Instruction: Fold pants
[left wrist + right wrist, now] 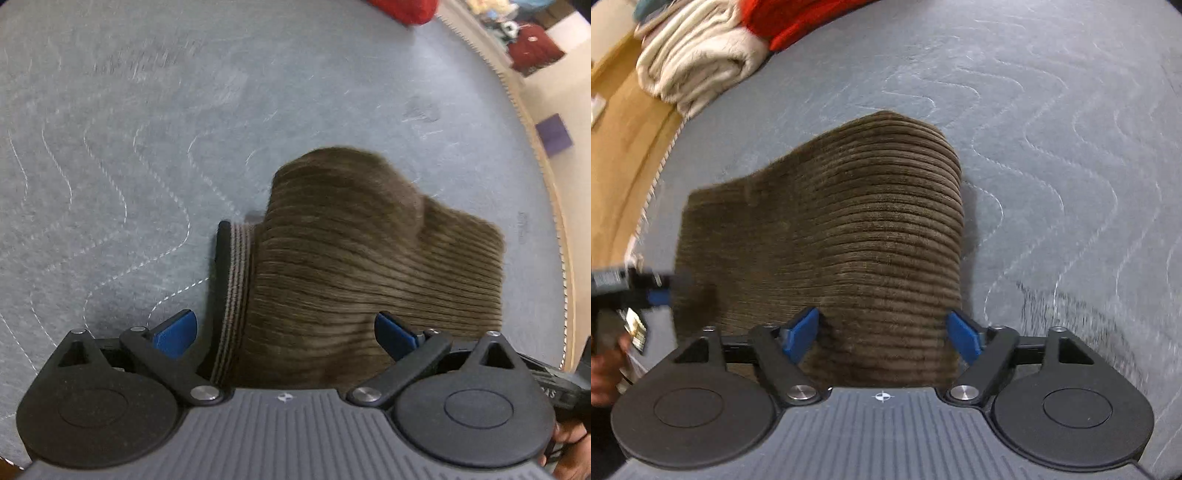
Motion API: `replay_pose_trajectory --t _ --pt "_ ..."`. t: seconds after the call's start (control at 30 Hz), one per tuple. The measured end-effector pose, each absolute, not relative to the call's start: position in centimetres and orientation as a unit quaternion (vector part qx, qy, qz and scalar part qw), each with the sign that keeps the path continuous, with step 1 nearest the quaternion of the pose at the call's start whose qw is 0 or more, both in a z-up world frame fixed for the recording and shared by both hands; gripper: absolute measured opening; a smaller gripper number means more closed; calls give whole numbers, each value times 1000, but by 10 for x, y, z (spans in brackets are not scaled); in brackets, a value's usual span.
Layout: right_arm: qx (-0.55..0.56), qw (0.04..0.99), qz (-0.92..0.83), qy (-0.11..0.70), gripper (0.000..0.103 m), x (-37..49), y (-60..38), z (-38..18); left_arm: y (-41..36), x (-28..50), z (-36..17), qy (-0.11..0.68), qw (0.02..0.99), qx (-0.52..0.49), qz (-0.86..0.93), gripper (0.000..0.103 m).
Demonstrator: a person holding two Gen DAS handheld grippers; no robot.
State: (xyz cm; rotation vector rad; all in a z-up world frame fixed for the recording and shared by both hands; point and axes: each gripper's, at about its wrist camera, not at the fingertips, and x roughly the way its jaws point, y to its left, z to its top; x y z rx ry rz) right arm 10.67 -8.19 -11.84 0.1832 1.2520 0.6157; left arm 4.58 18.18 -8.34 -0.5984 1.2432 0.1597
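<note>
The pants [827, 236], a folded bundle of brown corduroy, lie on a grey quilted pad [1052, 129] that covers the surface, and everything here is placed from them. In the right wrist view the pad runs bare and wide to the right of the pants and beyond them, while to their left its fringed edge [652, 188] is near, with wooden floor past it. Beyond the pants at that edge sits a cream folded blanket [694, 59] with a red cloth [798, 18] beside it, both well apart from the pants. In the left wrist view the open pad lies left of the pants and beyond them, and the pad's edge curves past on their right. The left gripper [286, 332] hangs over the near end of the pants with its jaws spread wide and released, the striped waistband [236, 280] between the blue pads, neither pad pressing. The right gripper [882, 332] likewise stands released, jaws wide, straddling the near fold of the pants without clamping it.
</note>
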Motion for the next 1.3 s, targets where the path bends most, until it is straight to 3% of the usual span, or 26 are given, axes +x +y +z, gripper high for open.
replay_pose_trajectory --t 0.33,0.43,0.5,0.57,0.63,0.77,0.9,1.13,1.2,1.27,1.3 --pt "106 752 258 597 83 124 -79 -135 168 71 -125 589 761 -271 33 103" --pt "102 752 264 595 76 124 -77 -136 167 73 -130 585 766 -265 31 101" --pt "104 754 270 590 67 123 -77 -134 165 74 -127 582 772 -255 30 94" --pt "116 755 280 581 50 122 -81 -129 162 75 -123 578 778 -246 29 82" --pt "121 764 292 563 45 119 -82 -120 162 75 -115 572 783 -242 28 72" --pt "117 787 315 518 41 118 -89 -94 152 81 -92 548 807 -219 12 54" --pt "105 821 324 459 40 127 -108 -57 140 104 -75 509 832 -221 -11 49" --pt "74 852 328 402 41 182 -142 -11 119 151 -39 431 870 -236 -36 51" --pt "72 849 322 412 43 202 -152 -15 113 165 -41 434 874 -218 -23 67" --pt "58 852 283 435 57 225 -157 -33 104 170 -41 449 879 -153 36 80" --pt "35 868 236 436 61 232 -159 -41 100 169 -40 448 885 -108 71 80"
